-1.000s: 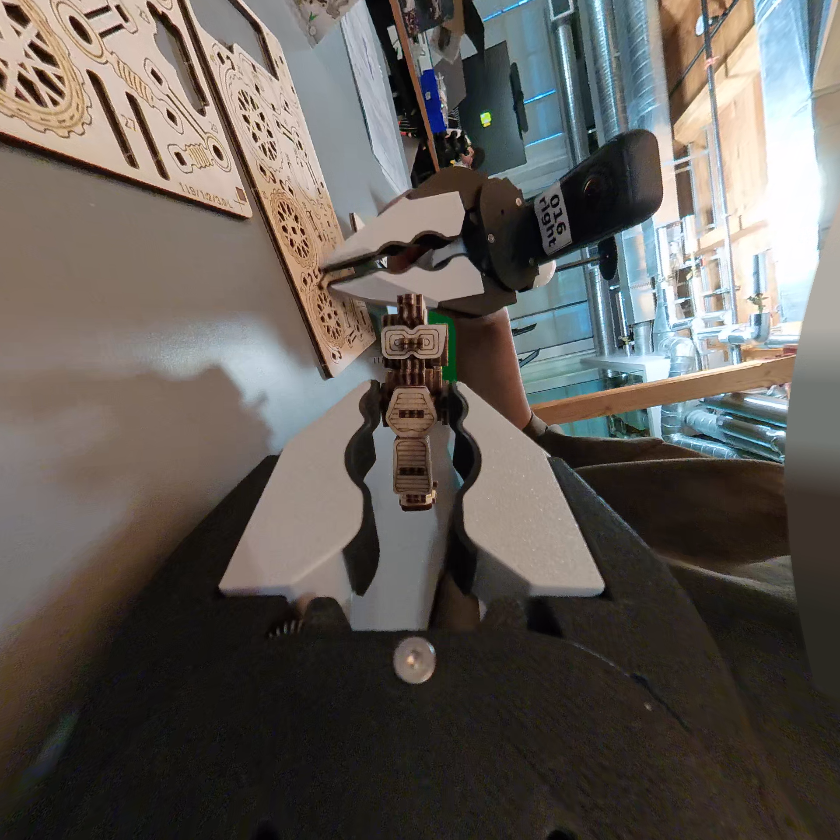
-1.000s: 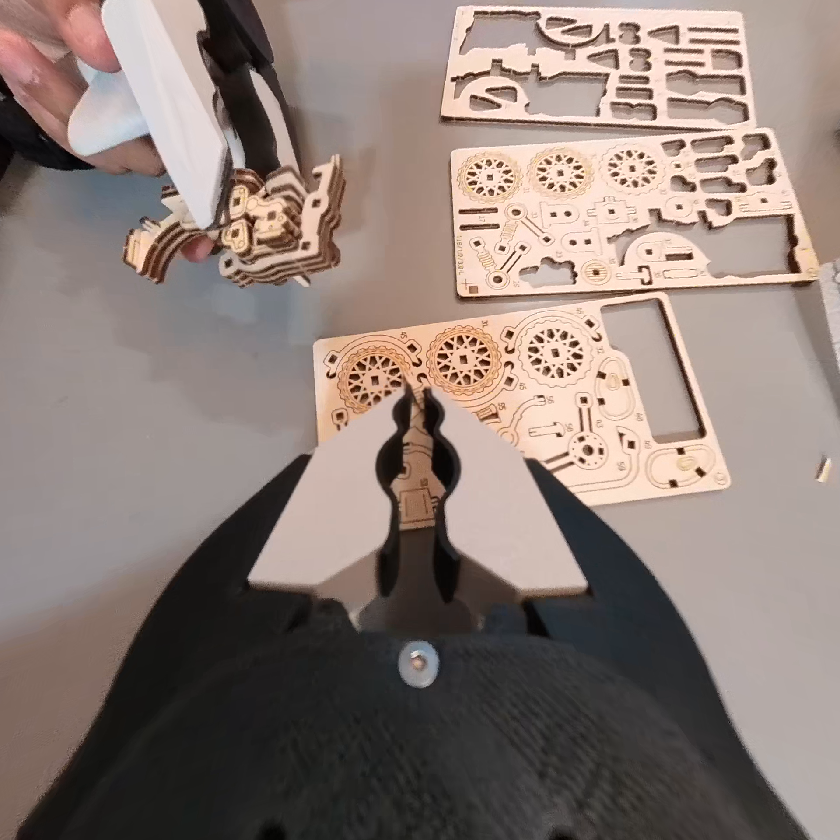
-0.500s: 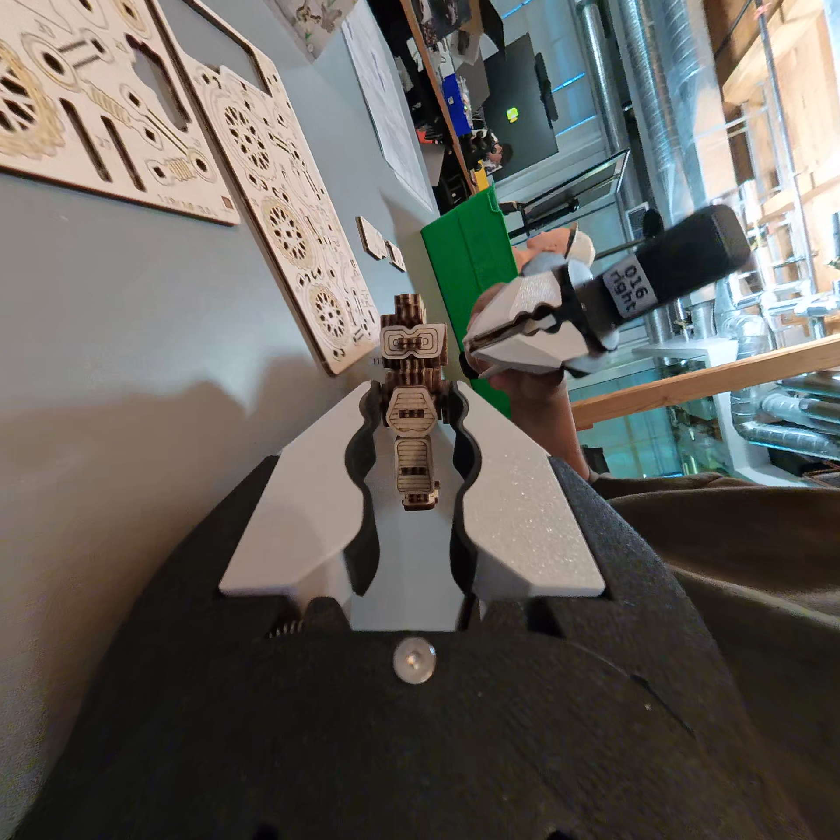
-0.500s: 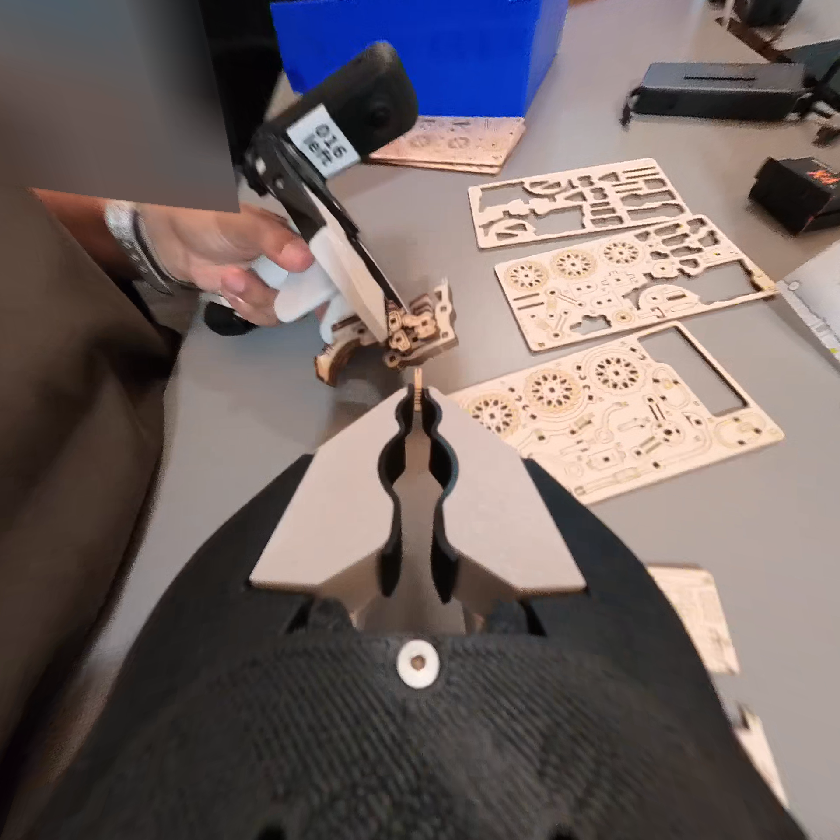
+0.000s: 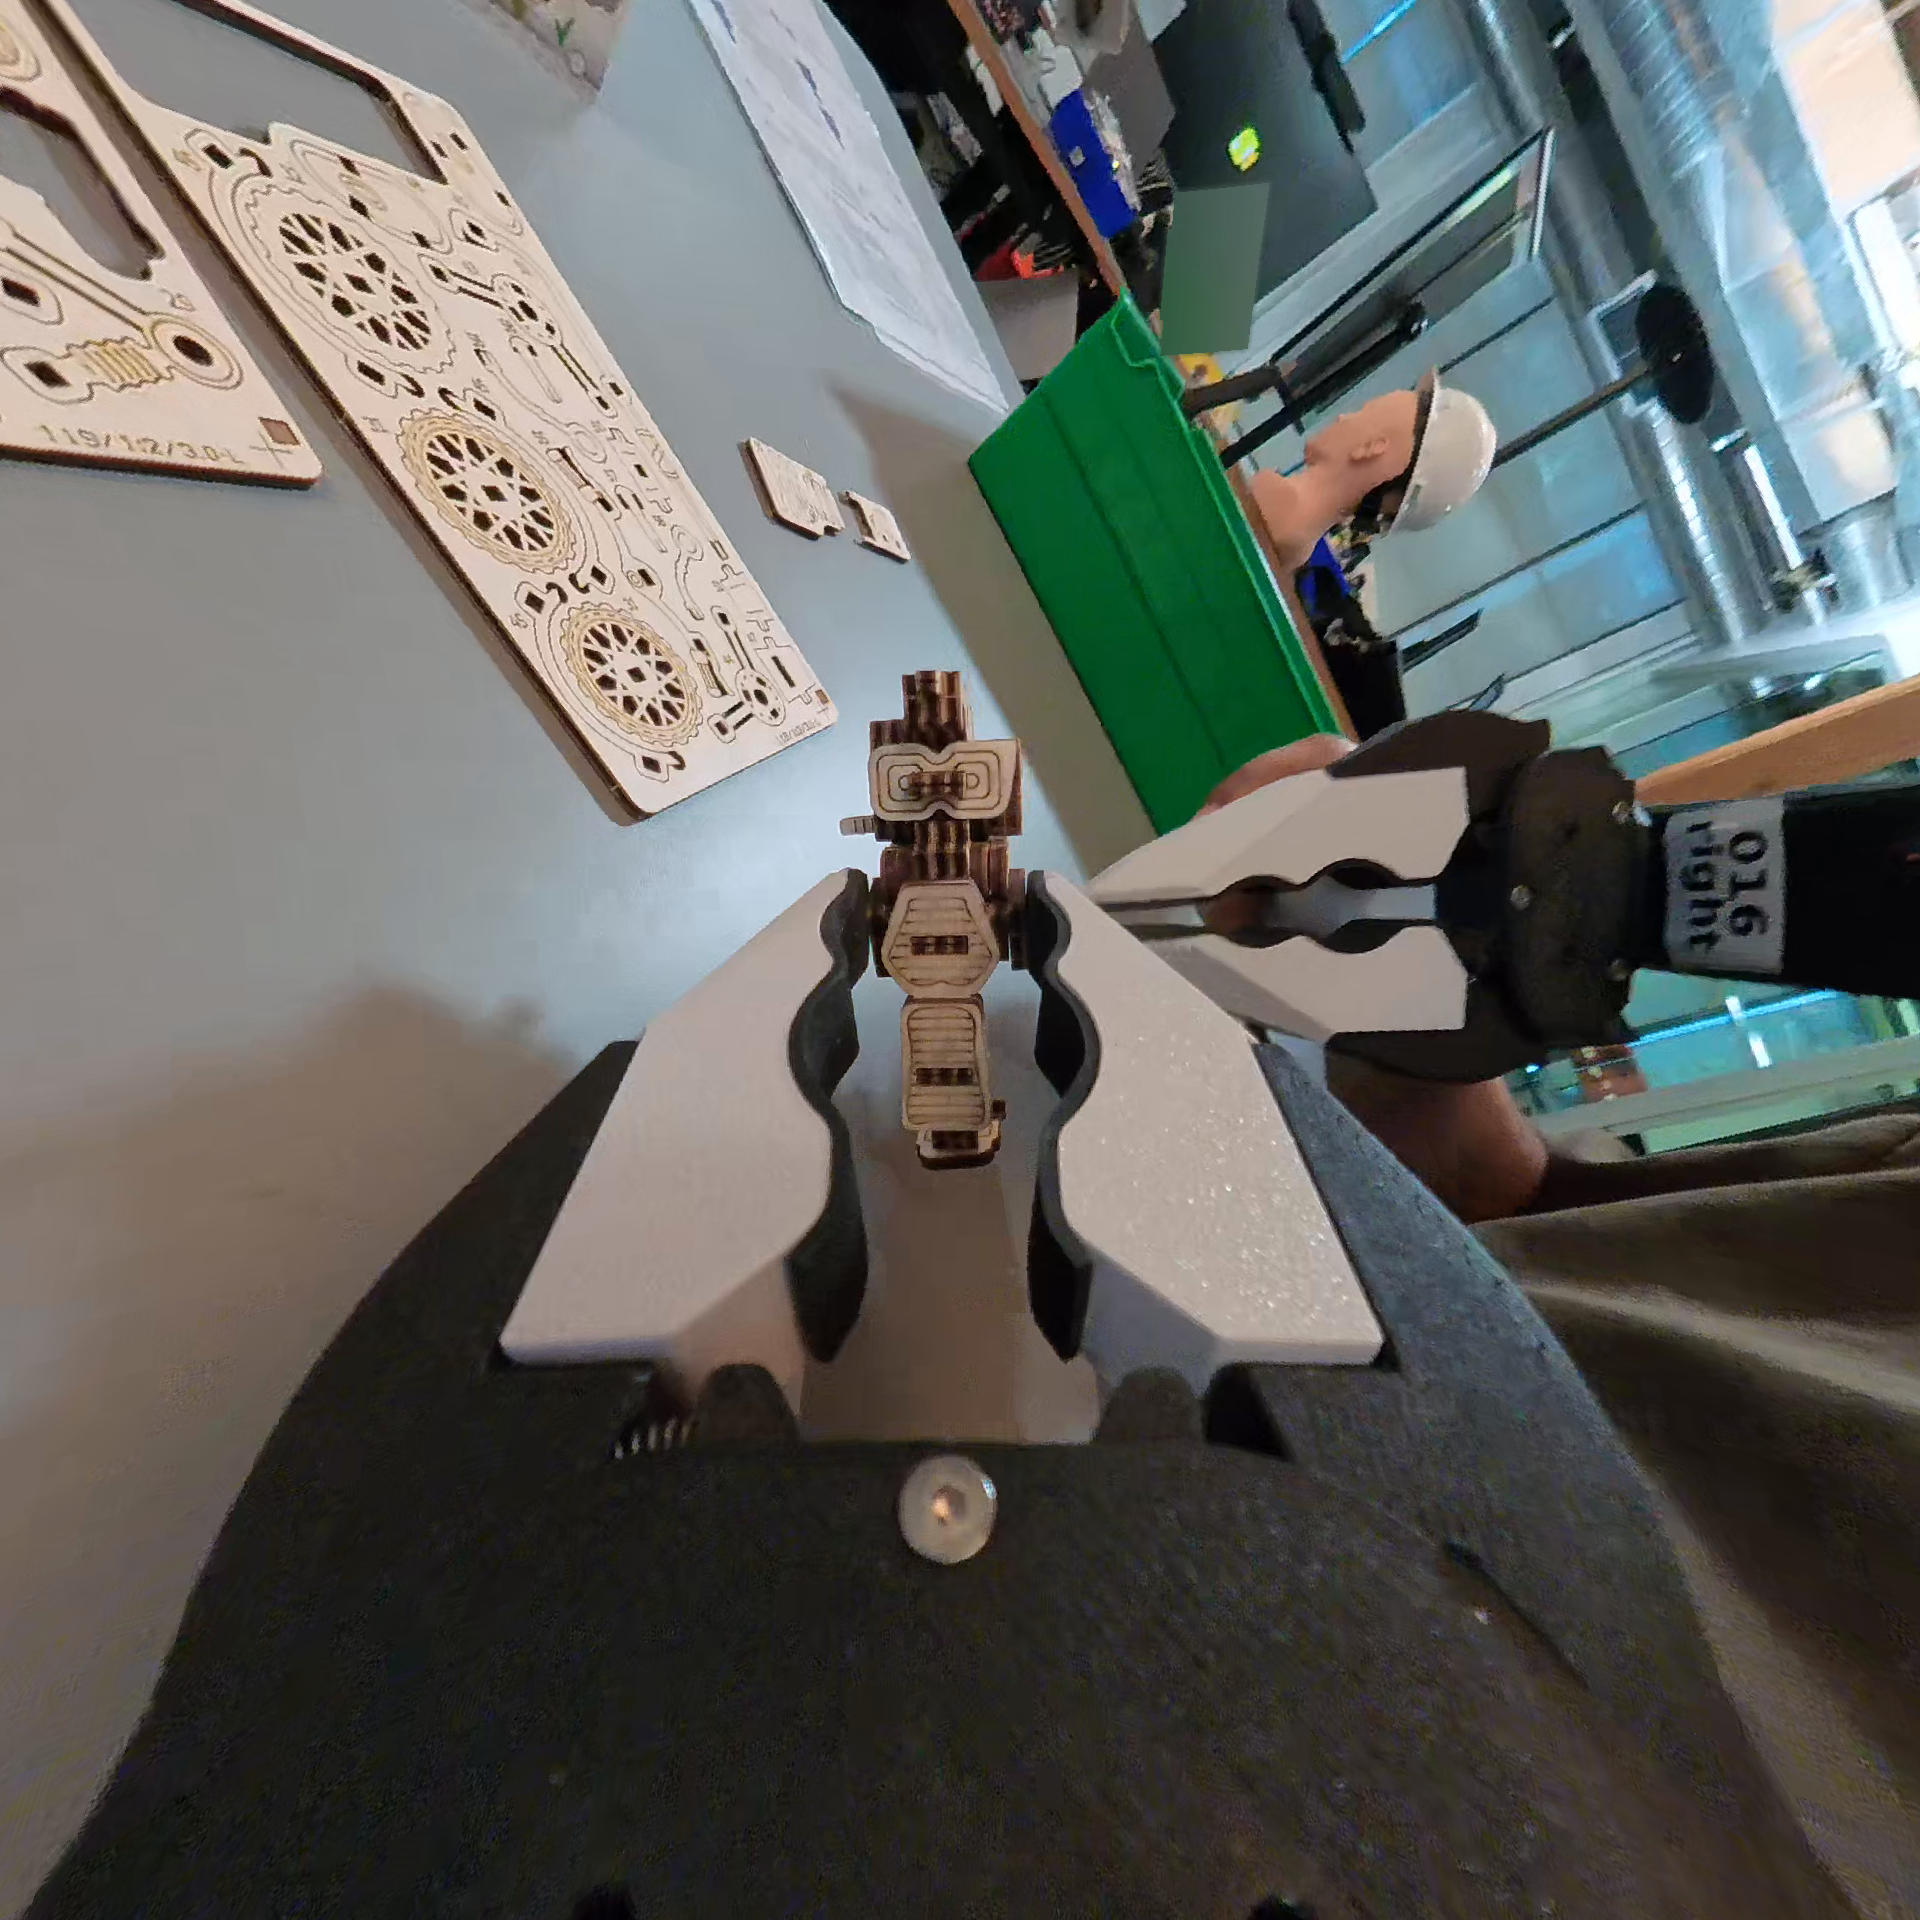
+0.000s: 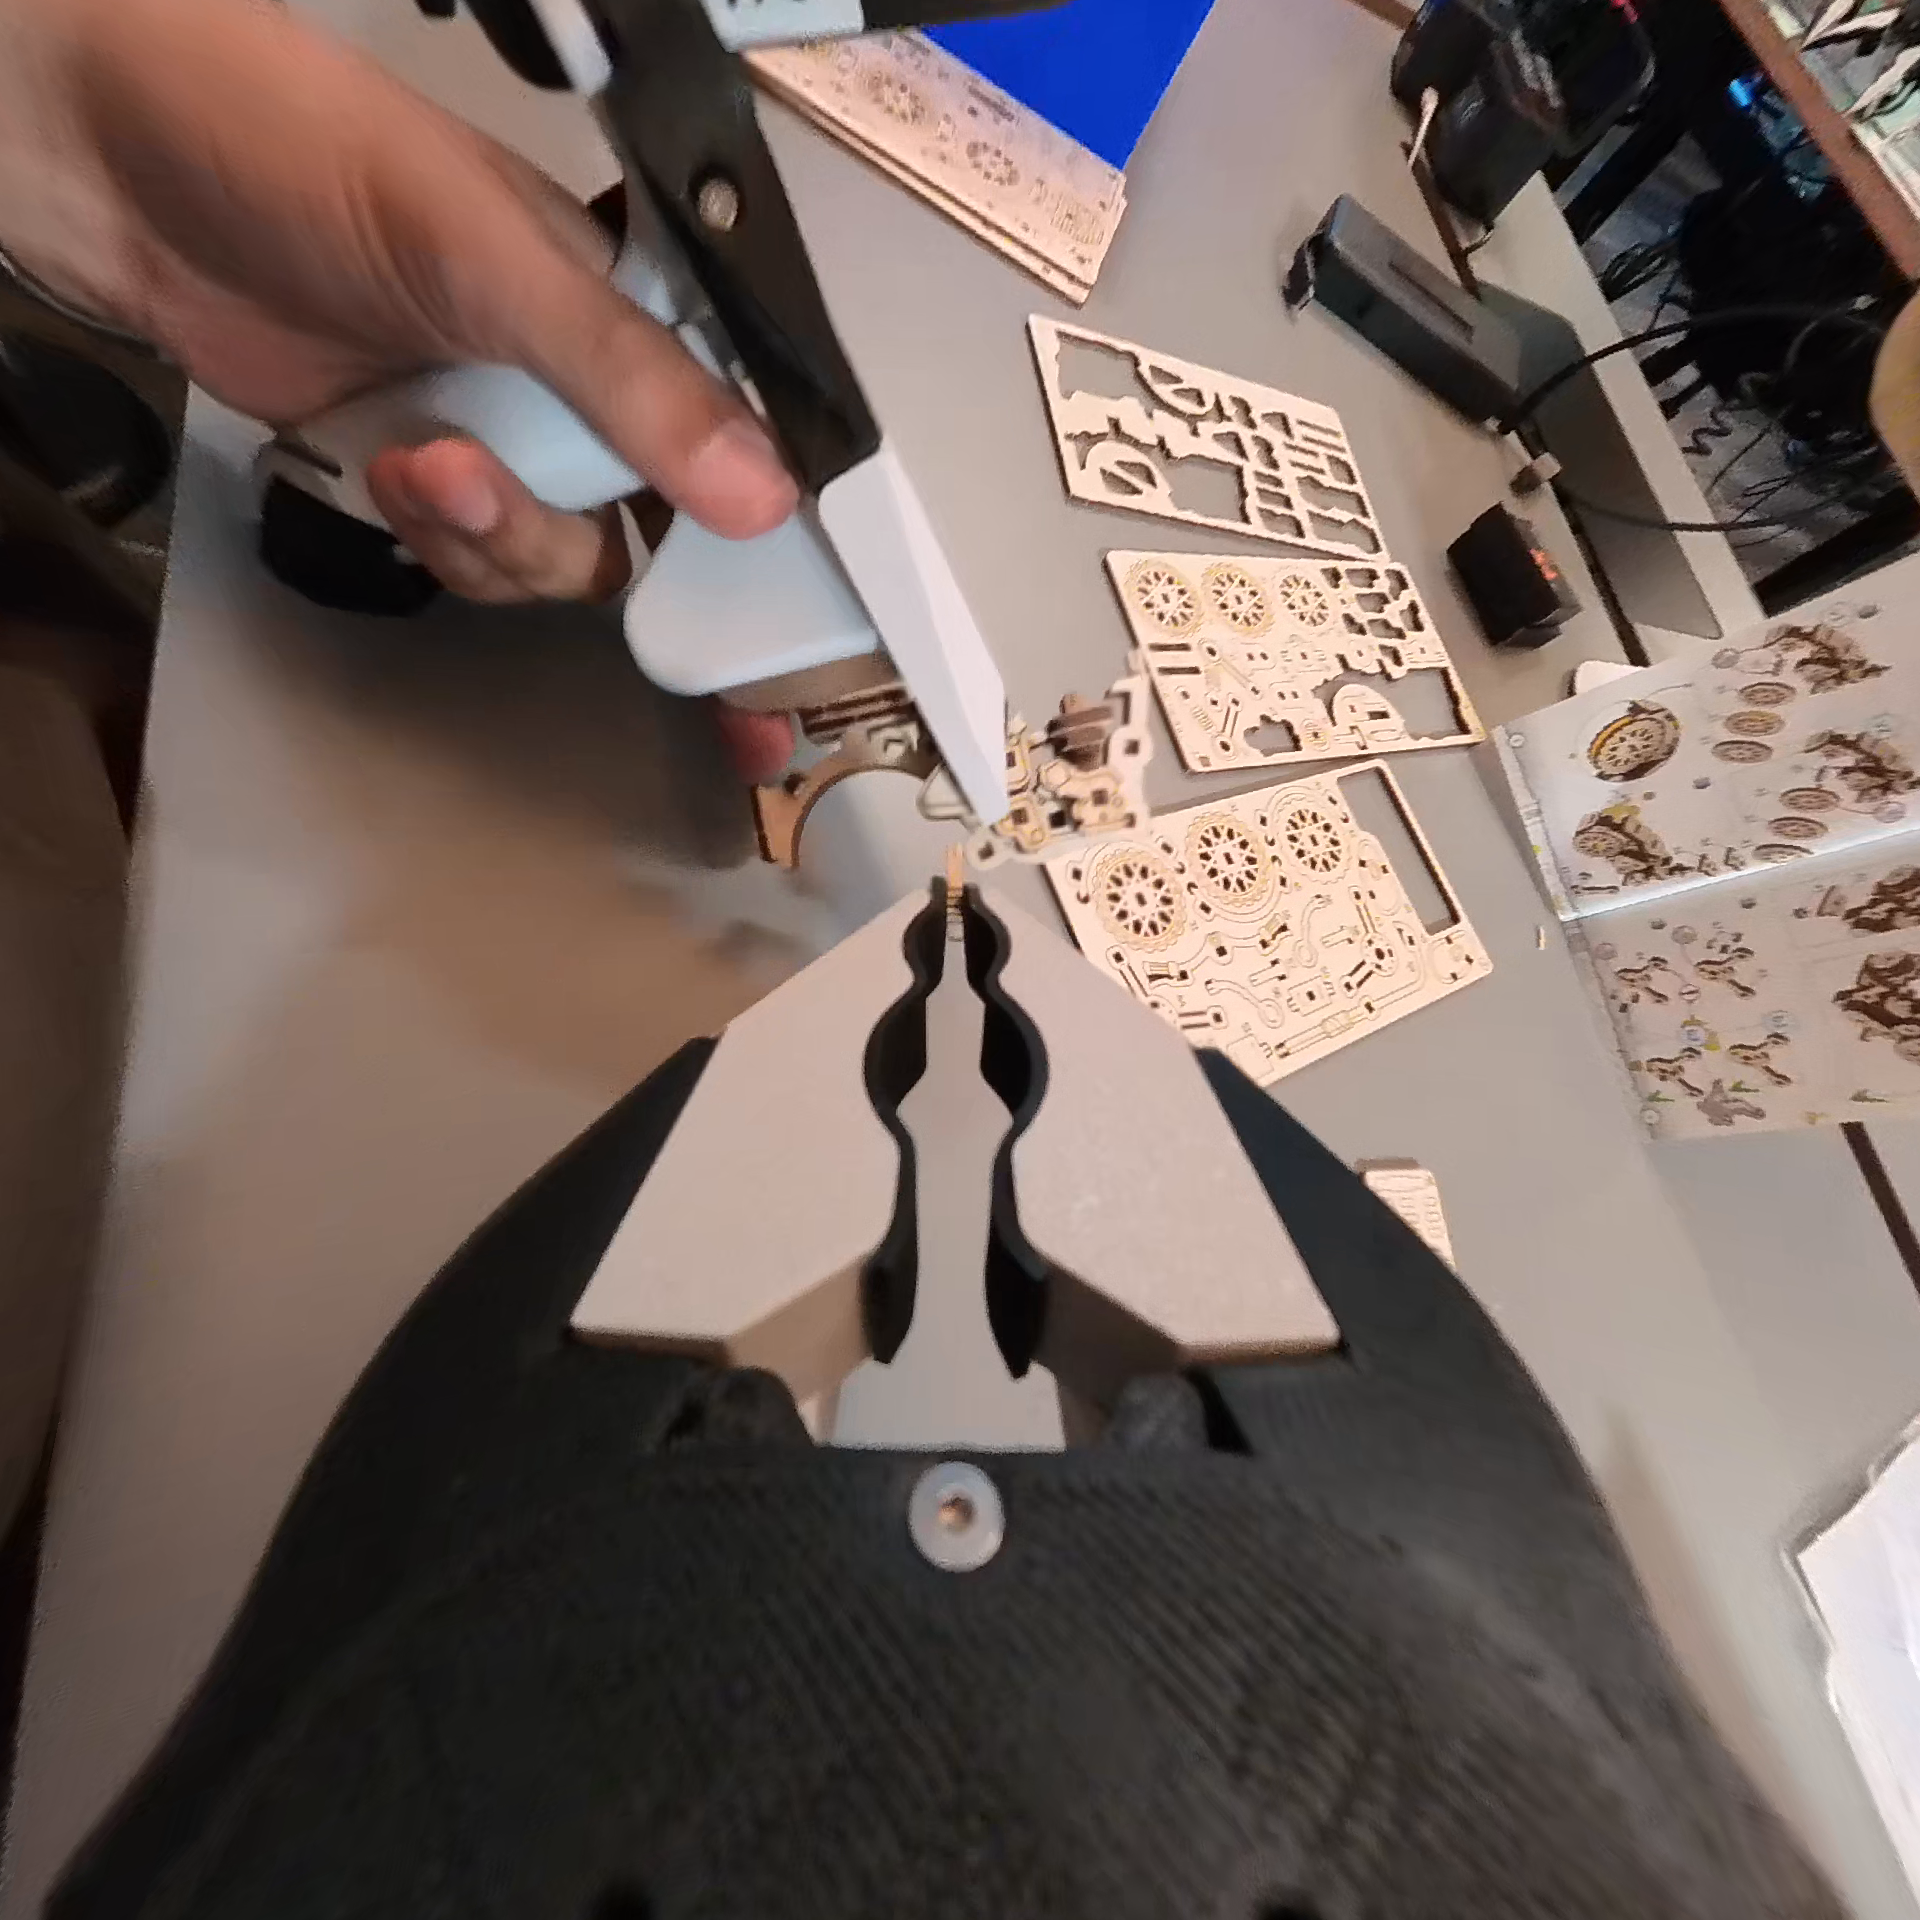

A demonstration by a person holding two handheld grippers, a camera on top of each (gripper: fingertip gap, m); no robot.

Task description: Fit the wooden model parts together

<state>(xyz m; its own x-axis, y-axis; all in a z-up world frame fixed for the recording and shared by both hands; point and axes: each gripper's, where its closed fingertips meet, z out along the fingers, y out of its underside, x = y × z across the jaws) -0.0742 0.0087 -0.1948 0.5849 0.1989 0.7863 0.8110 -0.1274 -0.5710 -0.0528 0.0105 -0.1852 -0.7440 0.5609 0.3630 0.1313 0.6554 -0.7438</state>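
My left gripper is shut on a partly built wooden model, holding it above the grey table. In the right wrist view the model hangs at the left gripper's tip, with a hand around that gripper. My right gripper is shut on a small flat wooden piece that sticks out of its tips, just below and left of the model. In the left wrist view the right gripper points in from the right, its tips almost touching the left gripper's right finger.
Three laser-cut wooden sheets lie on the grey table. An instruction sheet lies right of them. Black devices and a blue box stand at the back. A green bin stands by two small loose pieces.
My right gripper lifted off the nearest wooden sheet with a small piece and swung over to the model in my left gripper. The left gripper tilted but kept its hold.
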